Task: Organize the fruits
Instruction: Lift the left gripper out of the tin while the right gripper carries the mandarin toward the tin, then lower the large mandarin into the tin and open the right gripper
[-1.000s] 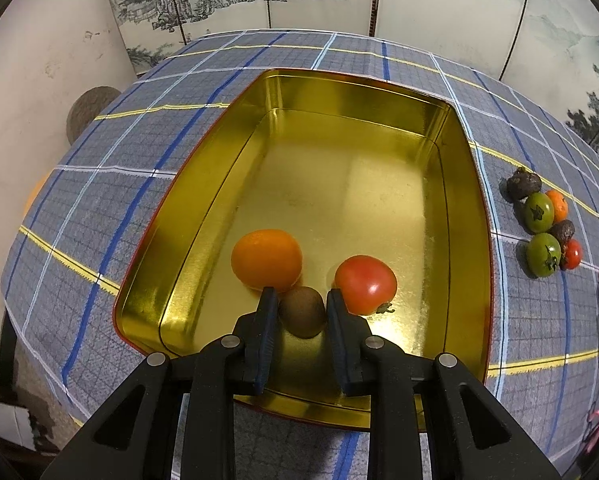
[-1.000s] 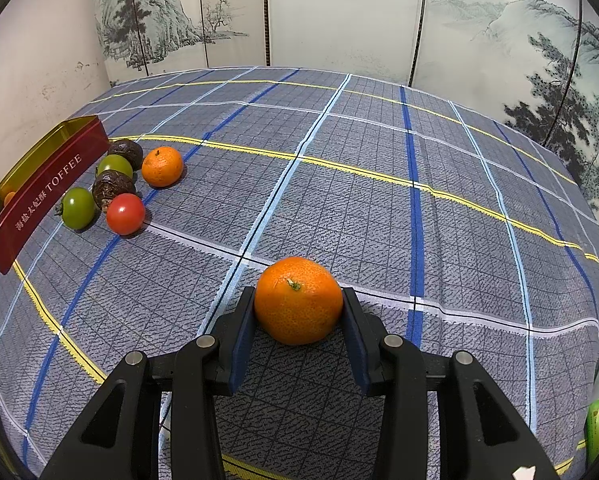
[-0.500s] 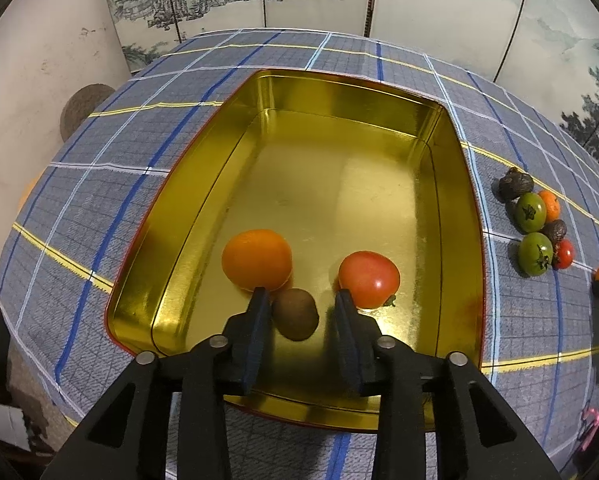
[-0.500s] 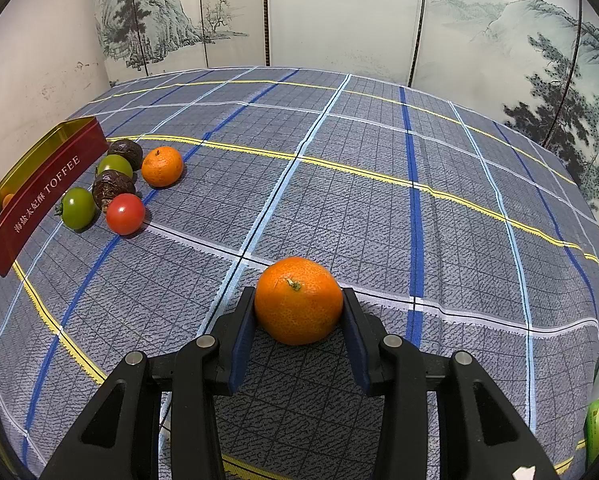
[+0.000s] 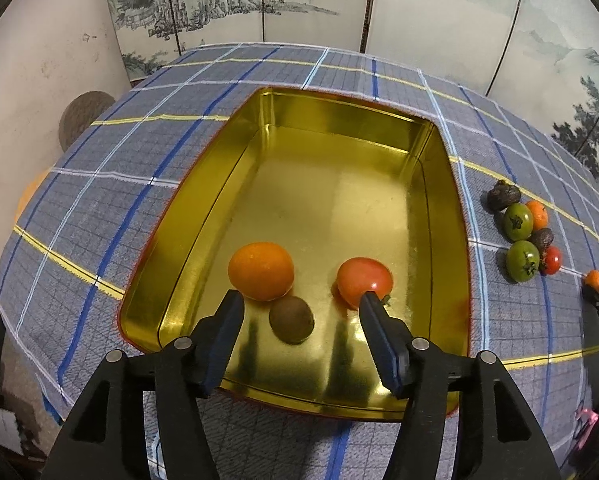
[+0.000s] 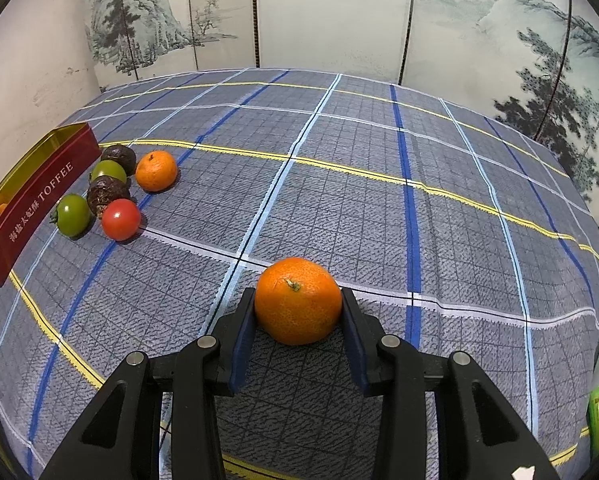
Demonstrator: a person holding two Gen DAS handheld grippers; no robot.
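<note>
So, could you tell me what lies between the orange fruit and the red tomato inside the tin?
Only bare gold floor of the tin between orange fruit and red tomato, in the left wrist view.

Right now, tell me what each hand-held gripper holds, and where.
Right hand-held gripper: mandarin, pinched at its sides. Left hand-held gripper: nothing; jaws opening, kiwi loose between them.

A painted landscape screen backs the plaid-clothed table, apparently under artificial light.

Black fingers, blue pads, silver screws
</note>
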